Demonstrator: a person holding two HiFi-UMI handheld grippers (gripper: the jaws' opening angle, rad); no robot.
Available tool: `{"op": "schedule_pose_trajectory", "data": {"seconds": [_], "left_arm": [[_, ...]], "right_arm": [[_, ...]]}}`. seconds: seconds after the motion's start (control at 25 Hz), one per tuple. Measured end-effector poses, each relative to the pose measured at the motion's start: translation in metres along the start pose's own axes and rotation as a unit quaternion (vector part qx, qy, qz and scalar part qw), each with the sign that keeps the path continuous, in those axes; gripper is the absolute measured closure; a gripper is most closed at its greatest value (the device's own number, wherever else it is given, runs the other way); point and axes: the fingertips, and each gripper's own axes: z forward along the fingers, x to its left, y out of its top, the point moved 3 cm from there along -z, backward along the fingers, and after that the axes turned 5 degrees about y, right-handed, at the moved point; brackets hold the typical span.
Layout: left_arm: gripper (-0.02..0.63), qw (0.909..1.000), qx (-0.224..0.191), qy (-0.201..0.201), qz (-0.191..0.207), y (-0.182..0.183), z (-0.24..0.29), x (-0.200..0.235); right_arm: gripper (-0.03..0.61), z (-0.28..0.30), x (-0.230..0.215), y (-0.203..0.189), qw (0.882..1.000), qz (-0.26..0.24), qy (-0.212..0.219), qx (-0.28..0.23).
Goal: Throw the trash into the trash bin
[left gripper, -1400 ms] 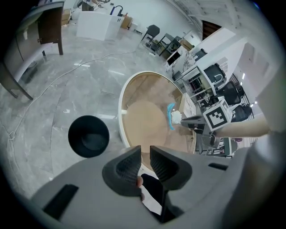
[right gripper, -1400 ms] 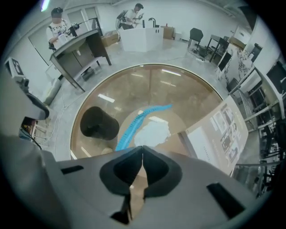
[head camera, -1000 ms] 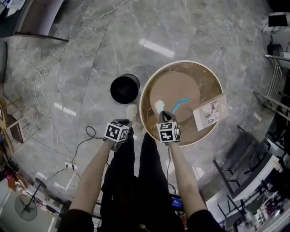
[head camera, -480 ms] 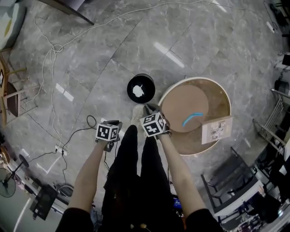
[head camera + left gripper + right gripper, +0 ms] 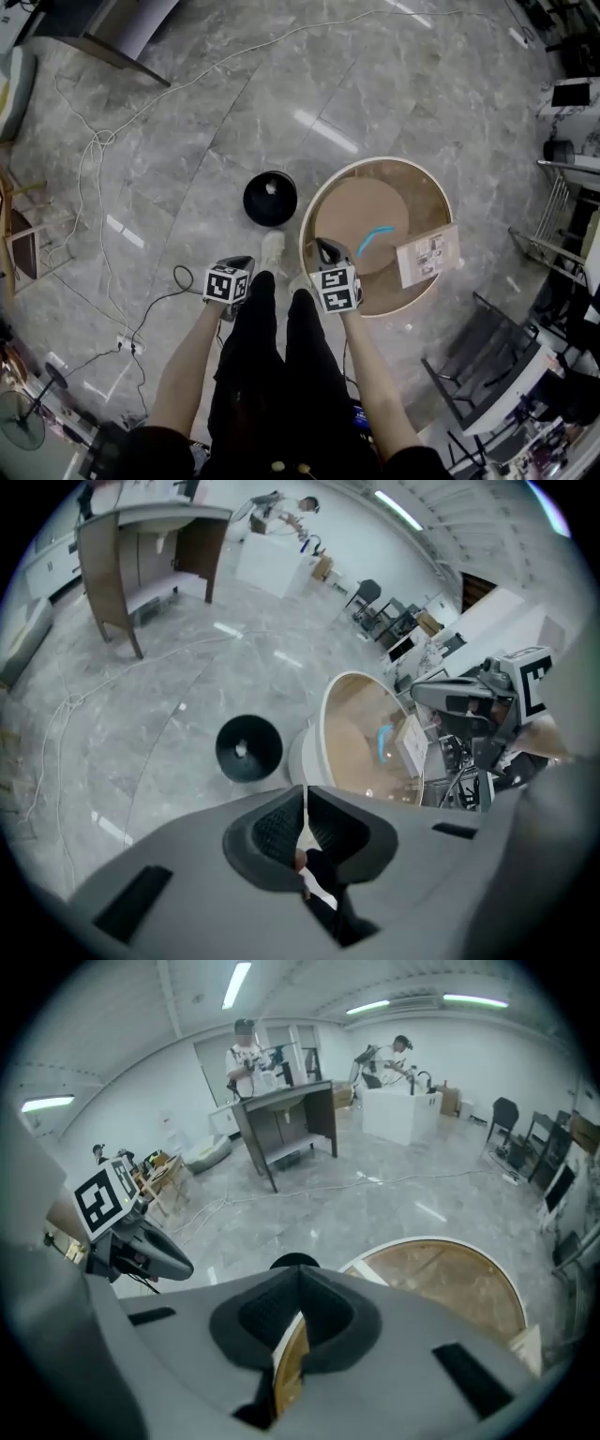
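Note:
The black trash bin stands on the floor left of the round wooden table, with a white crumpled piece of trash inside it. The bin and the white piece also show in the left gripper view. A blue strip and a printed card lie on the table. My right gripper hovers at the table's near-left rim, shut and empty. My left gripper hangs over the floor below the bin, shut with nothing in it.
White cables trail over the marble floor at the left. A dark desk stands further off with people behind it. Chairs and racks crowd the right side. My legs and a shoe are between bin and table.
The white trash that was at the right gripper's tip over the table now lies in the bin. The right gripper swung toward the bin and came back to the table's rim.

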Motion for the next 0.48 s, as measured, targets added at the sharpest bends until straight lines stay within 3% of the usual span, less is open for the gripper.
{"op": "schedule_pose_trajectory", "data": {"seconds": [0.2,0.36,0.48], "left_arm": [[0.598,0.9897,-0.105,-0.019,0.094,0.062,-0.054,-0.054],[0.598,0.9684,-0.192,-0.043,0.153,0.103,-0.114,-0.108],[0.598,0.9498,-0.254,-0.073,0.167,0.126,-0.158,-0.148]], "right_arm": [[0.577,-0.103,-0.003,0.022,0.991,0.060,-0.052,-0.106],[0.577,-0.193,0.001,0.034,0.970,0.109,-0.080,-0.203],[0.577,-0.255,0.006,0.035,0.950,0.124,-0.106,-0.266]]}}
